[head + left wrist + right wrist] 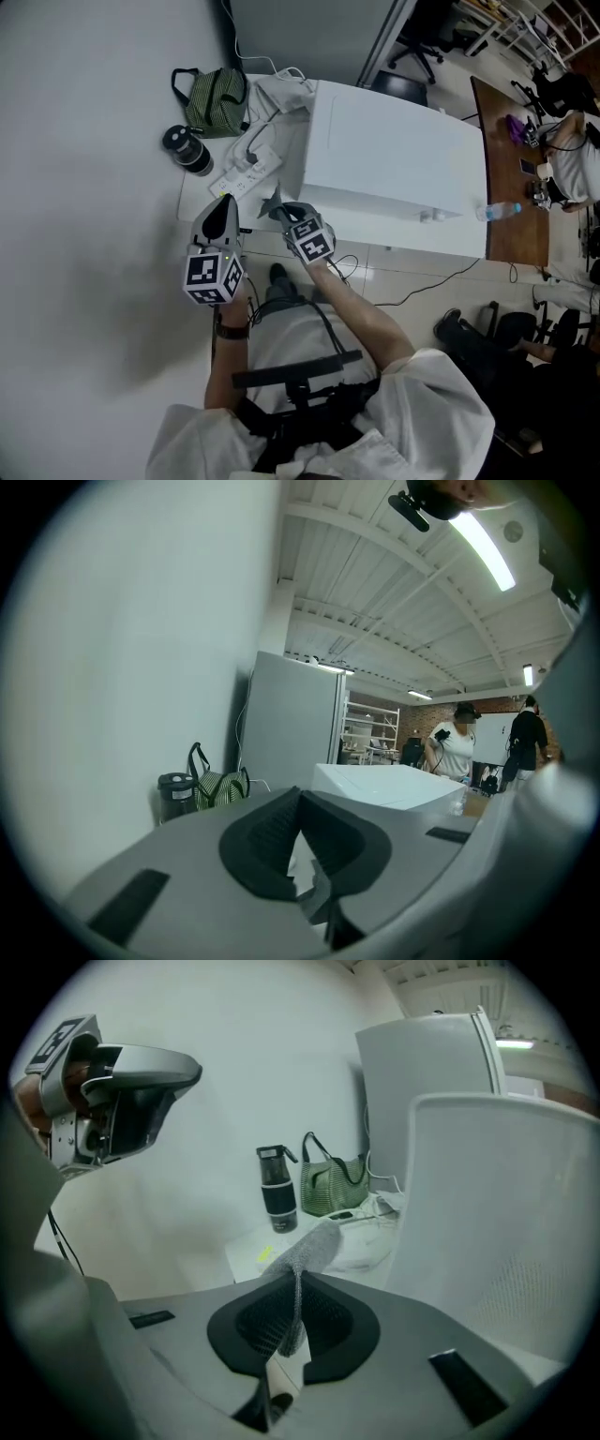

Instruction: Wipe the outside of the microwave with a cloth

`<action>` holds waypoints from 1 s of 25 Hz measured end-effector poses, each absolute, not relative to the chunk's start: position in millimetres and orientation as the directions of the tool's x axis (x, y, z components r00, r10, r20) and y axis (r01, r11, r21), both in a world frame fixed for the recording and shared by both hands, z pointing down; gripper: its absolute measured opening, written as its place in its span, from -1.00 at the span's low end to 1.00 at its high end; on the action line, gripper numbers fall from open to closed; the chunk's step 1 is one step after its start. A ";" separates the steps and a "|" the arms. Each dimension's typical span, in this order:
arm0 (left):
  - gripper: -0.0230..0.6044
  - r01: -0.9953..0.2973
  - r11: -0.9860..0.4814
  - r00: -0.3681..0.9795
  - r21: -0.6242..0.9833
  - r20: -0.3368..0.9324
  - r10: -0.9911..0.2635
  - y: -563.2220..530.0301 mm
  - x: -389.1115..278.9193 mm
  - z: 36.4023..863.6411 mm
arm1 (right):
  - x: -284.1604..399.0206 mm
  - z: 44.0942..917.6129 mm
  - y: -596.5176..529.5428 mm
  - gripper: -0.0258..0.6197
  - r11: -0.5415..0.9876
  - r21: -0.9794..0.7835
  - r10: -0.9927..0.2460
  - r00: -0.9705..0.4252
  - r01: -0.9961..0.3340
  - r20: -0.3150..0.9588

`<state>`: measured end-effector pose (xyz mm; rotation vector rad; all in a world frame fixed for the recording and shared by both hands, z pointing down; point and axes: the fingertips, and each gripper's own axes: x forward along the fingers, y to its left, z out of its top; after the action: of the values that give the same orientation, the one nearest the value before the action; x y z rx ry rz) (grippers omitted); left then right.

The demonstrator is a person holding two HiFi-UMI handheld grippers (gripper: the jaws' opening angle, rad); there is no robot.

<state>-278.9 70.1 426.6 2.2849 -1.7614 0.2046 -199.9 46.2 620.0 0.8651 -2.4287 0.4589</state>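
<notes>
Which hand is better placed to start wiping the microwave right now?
Right. The right tool grips the grey cloth and sits beside the microwave; the left tool holds nothing and is farther from it.

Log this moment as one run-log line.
right gripper: jaws shut on cloth | left gripper: jaws shut, empty | cloth: near microwave side, not touching | wiping: not yet begun

The head view looked steeply down; both gripper views, low and near, shared the white box-shaped microwave point(394, 169) and green striped bag point(216, 101).
</notes>
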 end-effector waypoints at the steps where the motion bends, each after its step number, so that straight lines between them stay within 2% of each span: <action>1: -0.84 -0.963 -0.246 0.267 0.111 0.261 -0.928 69.6 -275.8 427.2 | -188.7 626.8 43.3 -0.84 0.716 -0.142 -0.499 -0.643 -0.683 0.581; 7: -0.84 -0.947 -0.299 0.321 0.119 0.276 -0.906 63.4 -242.9 435.3 | -76.6 656.7 29.7 -0.84 0.537 -0.127 -0.604 -0.485 -0.834 0.633; 14: -0.84 -0.911 -0.398 0.411 0.106 0.274 -0.869 48.7 -168.7 436.7 | 82.4 661.0 30.8 -0.84 0.259 -0.121 -0.728 -0.276 -0.958 0.627; 20: -0.84 -0.867 -0.490 0.494 0.087 0.271 -0.826 46.2 -95.8 428.9 | 233.4 666.8 53.6 -0.84 -0.016 -0.132 -0.782 -0.070 -0.991 0.619; 25: -0.84 -0.852 -0.520 0.517 0.067 0.268 -0.813 45.5 -55.4 421.1 | 356.3 692.3 88.6 -0.84 -0.229 -0.129 -0.756 0.093 -0.965 0.648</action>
<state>-55.4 45.5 421.1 2.5662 -1.4250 0.3021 356.3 88.6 692.3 2.0467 -1.6996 0.8829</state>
